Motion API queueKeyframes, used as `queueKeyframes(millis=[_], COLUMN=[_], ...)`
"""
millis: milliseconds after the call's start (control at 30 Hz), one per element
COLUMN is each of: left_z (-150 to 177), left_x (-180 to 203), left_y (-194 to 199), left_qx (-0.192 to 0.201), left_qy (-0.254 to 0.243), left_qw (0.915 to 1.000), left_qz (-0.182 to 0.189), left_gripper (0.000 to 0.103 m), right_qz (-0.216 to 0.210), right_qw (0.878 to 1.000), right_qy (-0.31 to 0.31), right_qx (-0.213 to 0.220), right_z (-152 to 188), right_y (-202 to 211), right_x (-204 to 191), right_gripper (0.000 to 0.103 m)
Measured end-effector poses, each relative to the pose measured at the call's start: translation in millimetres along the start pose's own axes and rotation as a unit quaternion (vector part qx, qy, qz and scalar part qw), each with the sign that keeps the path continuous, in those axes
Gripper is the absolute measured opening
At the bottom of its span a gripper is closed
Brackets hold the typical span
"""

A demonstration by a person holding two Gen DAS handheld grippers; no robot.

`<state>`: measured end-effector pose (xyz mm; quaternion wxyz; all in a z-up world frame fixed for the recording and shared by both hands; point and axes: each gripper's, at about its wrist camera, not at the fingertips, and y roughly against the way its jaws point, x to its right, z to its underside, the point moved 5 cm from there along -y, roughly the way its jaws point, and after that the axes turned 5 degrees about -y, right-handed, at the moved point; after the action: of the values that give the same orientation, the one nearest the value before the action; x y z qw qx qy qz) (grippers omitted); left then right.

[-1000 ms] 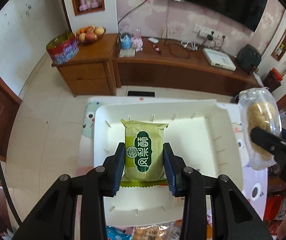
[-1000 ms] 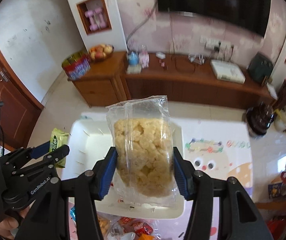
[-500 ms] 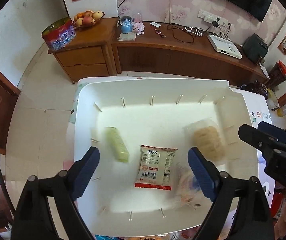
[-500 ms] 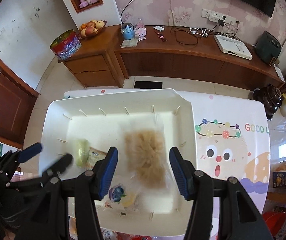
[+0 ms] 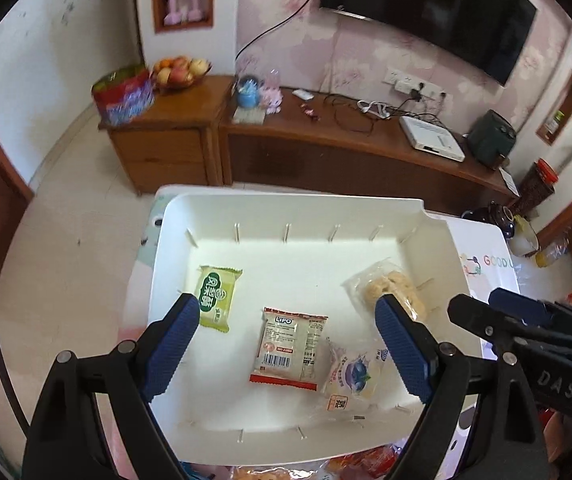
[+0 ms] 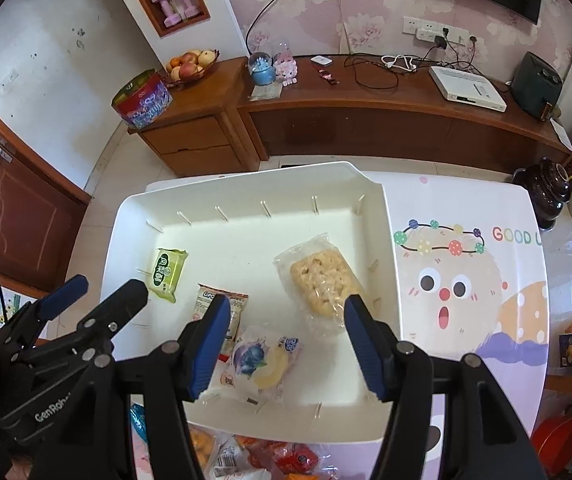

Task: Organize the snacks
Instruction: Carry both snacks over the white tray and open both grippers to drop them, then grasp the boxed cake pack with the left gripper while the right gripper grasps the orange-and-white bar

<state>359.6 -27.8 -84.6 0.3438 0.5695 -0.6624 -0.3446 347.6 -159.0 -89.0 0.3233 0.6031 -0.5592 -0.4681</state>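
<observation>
Both empty: left gripper (image 5: 288,340) wide apart, right gripper (image 6: 288,344) opening above white tray (image 6: 245,184) (four snack packets spread flat inside, presumably sorted).

Glossy white plastic tray (image 6: 370,200); clear crinkly rice-cake wrapper (image 6: 322,280).

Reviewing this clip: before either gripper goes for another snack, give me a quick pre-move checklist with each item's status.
1. Left gripper empty, fingers apart: ok.
2. Right gripper empty, jaws opening, nothing between them: ok.
3. Green packet lying inside the white tray: ok.
4. Clear-wrapped rice cake inside the tray, near its right wall: ok.
5. LiPO packet and blueberry packet in the tray, edges overlapping: ok.
6. Loose snacks in front of the tray, mostly hidden by the grippers; which is graspable: cannot tell.
</observation>
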Motion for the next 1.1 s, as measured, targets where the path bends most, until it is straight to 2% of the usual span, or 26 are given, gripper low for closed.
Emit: queueKeyframes(millis=[200,333,767,933,1100], left_z=[7.4,14.7,35.0,49.3,68.5], left_x=[1.8,1.1,-6.5,-6.6,-10.8], left_y=[12.7,21.7,73.5,107.9,135.6], left_qx=[-0.003,-0.005,0.031,0.057,0.07], left_qy=[0.012,0.013,-0.016,-0.048,-0.06], left_qw=[0.9997,0.9996,0.9991,0.9968,0.9946], left_qz=[0.023,0.023,0.023,0.03,0.048], left_gripper=[0.087,0.086,0.086,0.086,0.087], right_qz=[0.001,0.005,-0.01,-0.02,-0.027], right_qw=[1.0,1.0,0.999,0.998,0.996], right_qy=[-0.002,0.002,0.008,0.016,0.022], right_qx=[0.012,0.019,0.043,0.062,0.083], right_z=[8.8,16.1,51.1,73.4,97.7], right_y=[13.3,22.6,65.1,92.3,120.5], right_x=[-1.5,-4.7,-22.6,-29.1,-32.7], right_gripper=[0.06,0.06,0.06,0.06,0.06])
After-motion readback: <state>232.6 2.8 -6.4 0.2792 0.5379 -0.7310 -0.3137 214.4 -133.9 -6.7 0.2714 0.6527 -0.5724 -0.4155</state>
